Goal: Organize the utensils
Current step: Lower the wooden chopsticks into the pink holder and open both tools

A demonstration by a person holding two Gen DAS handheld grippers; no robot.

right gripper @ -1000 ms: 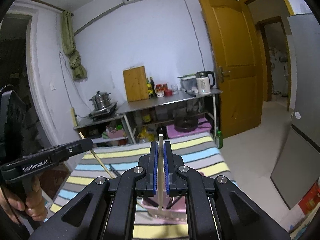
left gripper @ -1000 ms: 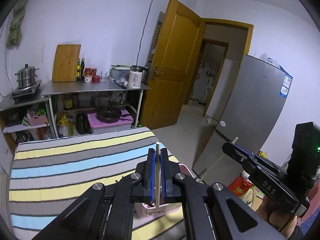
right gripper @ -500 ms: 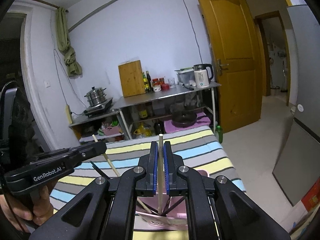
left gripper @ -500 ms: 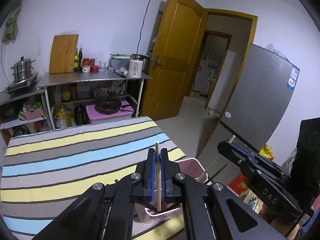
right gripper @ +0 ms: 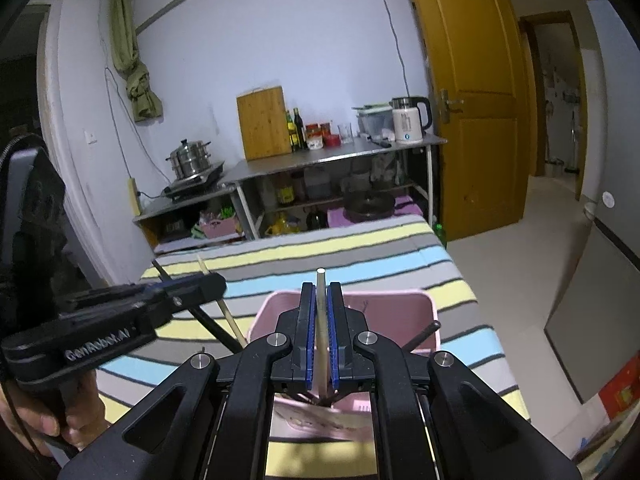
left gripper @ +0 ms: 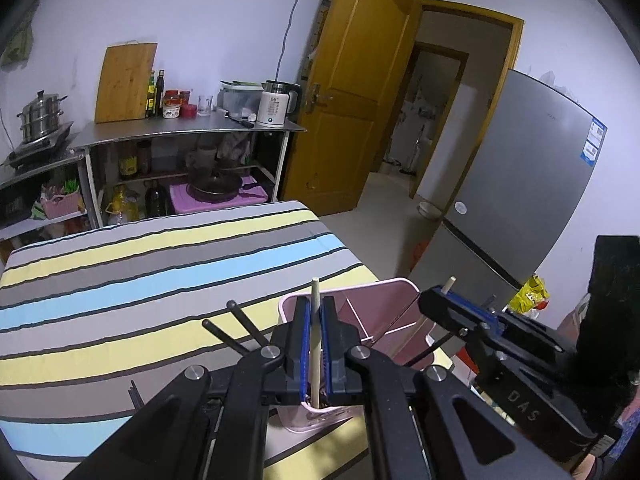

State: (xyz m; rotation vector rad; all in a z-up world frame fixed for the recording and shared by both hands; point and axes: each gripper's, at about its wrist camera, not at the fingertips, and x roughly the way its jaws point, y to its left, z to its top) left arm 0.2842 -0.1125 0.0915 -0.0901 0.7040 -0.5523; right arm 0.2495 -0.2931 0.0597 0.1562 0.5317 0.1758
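**Both grippers clamped on chopsticks over the pink holder**

Left wrist view. The left gripper [left gripper: 315, 322] is clenched on a pale wooden chopstick [left gripper: 315, 344], which stands upright between the blue pads [left gripper: 305, 344]. Its top end pokes above the fingers; its lower end reaches down into the near compartment of the pink utensil holder [left gripper: 384, 304]. The holder stands on the striped tablecloth [left gripper: 160, 280], at the near right corner of the table, and an inner divider wall is visible. Two black chopsticks [left gripper: 236, 330] lean out of the holder to the left, just beside the left finger. The right gripper [left gripper: 440, 304] enters from the right, at the holder's right rim, gripping a second pale chopstick [left gripper: 448, 285] whose tip shows above its fingers; a black stick slants below it. Background: steel counter [left gripper: 188, 130] with kettle [left gripper: 276, 104] and cutting board [left gripper: 126, 82], a yellow door [left gripper: 356, 92], a grey fridge [left gripper: 524, 184].

Right wrist view. The right gripper [right gripper: 321, 316] is closed tight on its pale chopstick [right gripper: 321, 320], upright between the pads, the lower end going down into the pink holder [right gripper: 392, 300]. A black chopstick [right gripper: 422, 334] leans over the holder's right rim. The left gripper [right gripper: 200, 286] comes in from the left, held by a hand [right gripper: 44, 420], with its wooden chopstick [right gripper: 224, 304] slanting toward the holder's left rim beside black sticks.
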